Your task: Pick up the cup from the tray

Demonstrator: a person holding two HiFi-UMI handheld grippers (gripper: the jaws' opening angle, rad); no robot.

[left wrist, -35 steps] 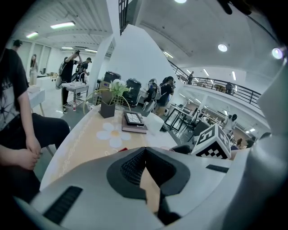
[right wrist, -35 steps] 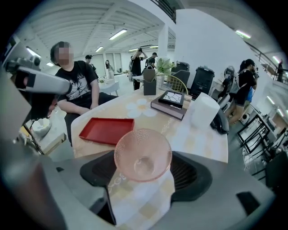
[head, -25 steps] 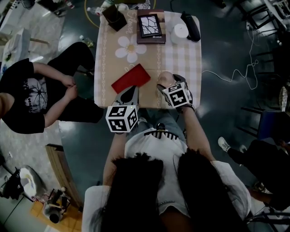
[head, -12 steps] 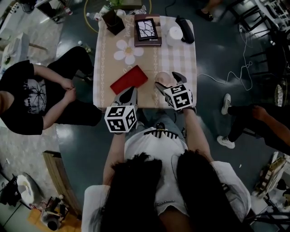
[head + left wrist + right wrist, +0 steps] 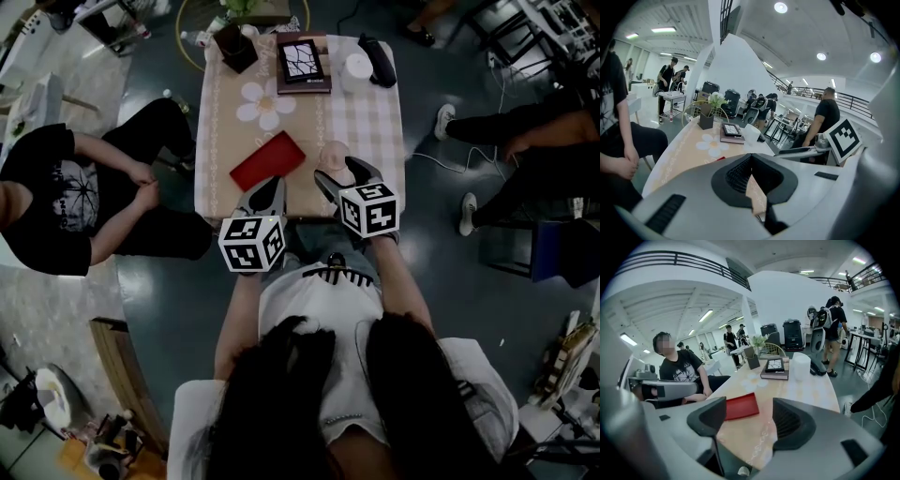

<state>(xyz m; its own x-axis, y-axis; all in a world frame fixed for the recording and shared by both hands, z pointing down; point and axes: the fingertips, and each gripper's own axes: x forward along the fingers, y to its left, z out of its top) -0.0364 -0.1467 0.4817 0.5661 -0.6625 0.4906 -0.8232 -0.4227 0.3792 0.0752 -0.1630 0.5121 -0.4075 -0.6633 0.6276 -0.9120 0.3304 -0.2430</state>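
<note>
A red tray (image 5: 270, 160) lies empty on the tablecloth and shows again in the right gripper view (image 5: 740, 406). No cup stands on it. Past the right jaw tips sits a pale pinkish rounded shape (image 5: 335, 151); I cannot tell what it is. My right gripper (image 5: 339, 174) hovers at the table's near edge, right of the tray. Its jaws (image 5: 750, 417) are wide apart and closing, with only bare cloth between them. My left gripper (image 5: 269, 190) hangs just short of the tray's near corner, jaw tips together (image 5: 751, 157) on nothing.
At the table's far end are a book (image 5: 302, 61), a dark plant pot (image 5: 234, 42), a white cylinder (image 5: 356, 67) and a black object (image 5: 377, 58). A flower-shaped mat (image 5: 264, 105) lies mid-table. One person sits at the left (image 5: 56, 197); another's legs are at the right (image 5: 506, 141).
My right gripper has drawn back slightly towards me, so its jaws show more. A person has come in and settled at the right. The tray and left gripper have stayed put.
</note>
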